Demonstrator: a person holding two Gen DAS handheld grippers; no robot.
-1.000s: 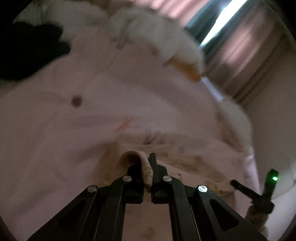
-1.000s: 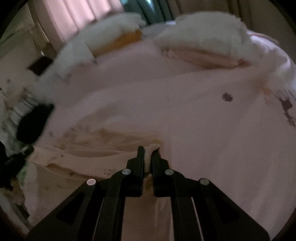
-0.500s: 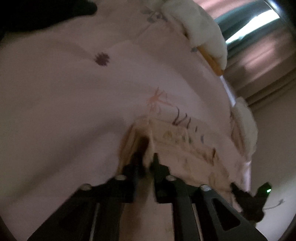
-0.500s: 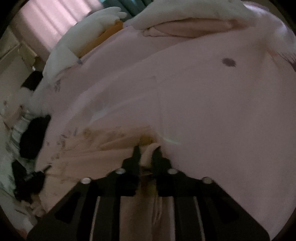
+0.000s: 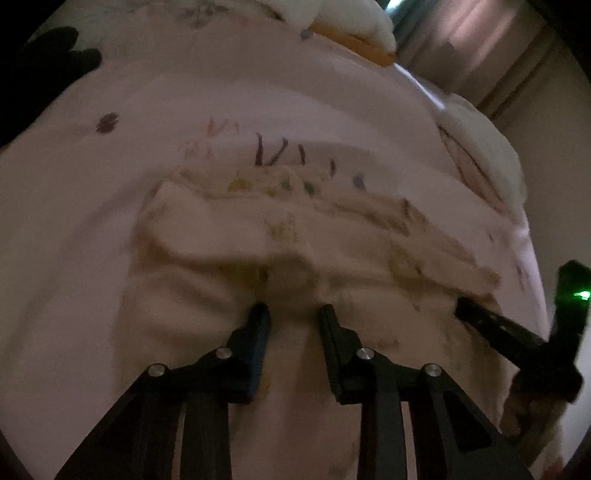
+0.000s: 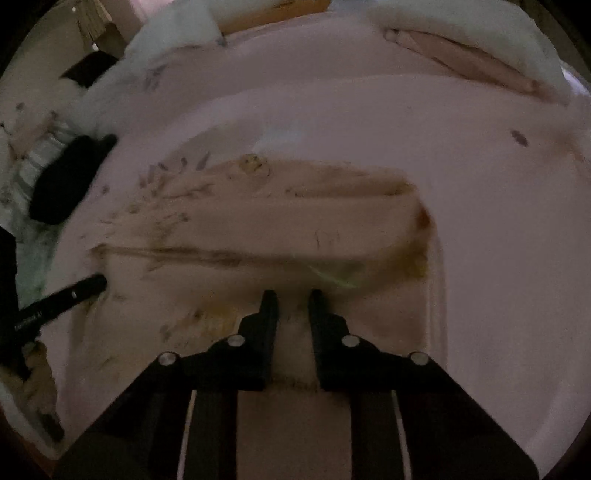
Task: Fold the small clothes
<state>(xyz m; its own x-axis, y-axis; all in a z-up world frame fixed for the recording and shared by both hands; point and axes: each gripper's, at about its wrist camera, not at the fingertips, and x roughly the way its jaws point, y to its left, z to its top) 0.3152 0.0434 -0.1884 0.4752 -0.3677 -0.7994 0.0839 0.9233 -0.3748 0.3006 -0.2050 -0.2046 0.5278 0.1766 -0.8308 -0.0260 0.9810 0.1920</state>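
A small cream printed garment point(image 5: 280, 236) lies part-folded on the pink bedsheet point(image 5: 74, 221), near the bed's near edge. Left hand-held gripper point(image 5: 293, 314): jaws parted and opening, cloth below them, not pinched. Right hand-held gripper point(image 6: 291, 299): jaws narrowly apart and closing over the cloth; no firm pinch is visible. The fabric looks thin, light and limp, and will likely sag and slide; hems or corners seem the best hold. Soft bed, white pillows point(image 6: 461, 26) at the far edge, black item point(image 6: 66, 177) at the side. Dim curtained room.
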